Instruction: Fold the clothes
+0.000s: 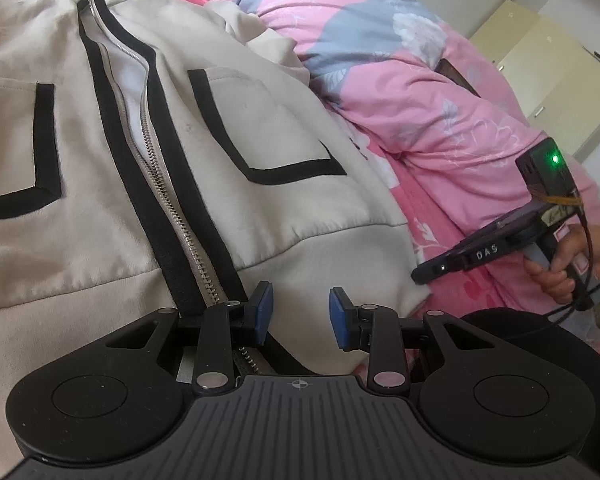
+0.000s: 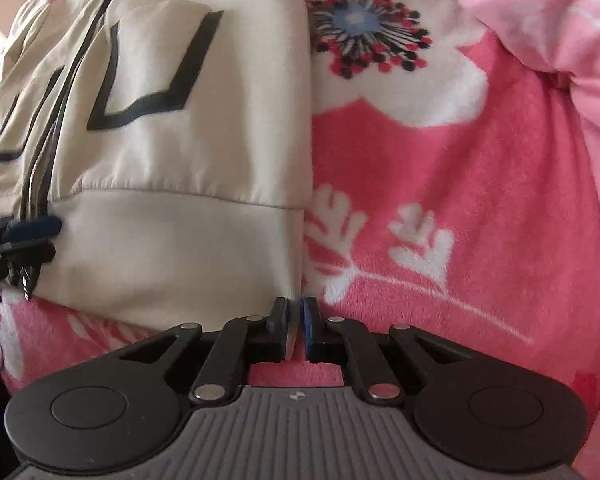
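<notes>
A: Cream zip-up jacket with black trim (image 1: 228,152) lies flat on the pink flowered fleece blanket (image 2: 440,208), ahead of both tools. Right gripper (image 2: 296,322) has pinched the hem's side corner, jaws almost together.

B: And the left gripper (image 1: 300,312)?

A: Parted over the hem beside the silver zipper (image 1: 160,184), gripping nothing.

B: Risk?

A: Thin bite; the corner could slip once lifted, or the blanket's pile gets caught too and drags.

B: Containers?

A: None visible; only black-edged pockets (image 1: 268,136), contents hidden.
</notes>
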A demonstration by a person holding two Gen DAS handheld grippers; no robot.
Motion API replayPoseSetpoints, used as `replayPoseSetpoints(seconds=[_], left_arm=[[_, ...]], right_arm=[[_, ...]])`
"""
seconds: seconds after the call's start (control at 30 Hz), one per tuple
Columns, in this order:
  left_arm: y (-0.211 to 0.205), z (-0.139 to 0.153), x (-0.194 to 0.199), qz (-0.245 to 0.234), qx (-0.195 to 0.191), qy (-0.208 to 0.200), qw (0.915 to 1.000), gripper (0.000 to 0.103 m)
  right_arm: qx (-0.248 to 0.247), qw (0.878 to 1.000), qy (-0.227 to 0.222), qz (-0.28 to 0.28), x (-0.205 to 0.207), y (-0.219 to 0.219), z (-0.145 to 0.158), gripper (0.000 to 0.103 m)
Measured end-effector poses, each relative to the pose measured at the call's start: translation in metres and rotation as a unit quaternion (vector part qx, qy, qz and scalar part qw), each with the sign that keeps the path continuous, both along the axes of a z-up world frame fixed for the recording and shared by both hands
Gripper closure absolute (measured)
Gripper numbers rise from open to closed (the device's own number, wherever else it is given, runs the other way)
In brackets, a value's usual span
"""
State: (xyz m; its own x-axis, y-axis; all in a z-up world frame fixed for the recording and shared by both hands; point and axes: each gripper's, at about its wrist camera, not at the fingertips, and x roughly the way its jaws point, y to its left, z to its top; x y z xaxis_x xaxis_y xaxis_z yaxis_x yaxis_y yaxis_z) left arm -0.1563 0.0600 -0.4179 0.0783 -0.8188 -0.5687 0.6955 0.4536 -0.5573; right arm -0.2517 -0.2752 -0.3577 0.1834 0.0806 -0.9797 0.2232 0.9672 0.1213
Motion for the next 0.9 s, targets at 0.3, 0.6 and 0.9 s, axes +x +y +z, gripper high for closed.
replayPoseSetpoints(seconds=[0.3,0.6,0.9], left_arm=[[-0.009,0.028,0.016,0.027,-0.054,0.036,0.9976,0.071],[-0.04,-0.002,0.023,0.035,-0.019,-0.018,0.999,0.072],[-0.034,-0.01,0.035,0.031,-0.056,0.029,0.9975,0.072]], right_arm=[[0.005,0.985,-0.147,-0.087,0.03,-0.041,0.053,0.049],[0.157,0.915,-0.252,-0.273,0.174,-0.121,-0.013,0.035],[0.113,0.899,-0.339,-0.254,0.21,-0.117,-0.011,0.09]])
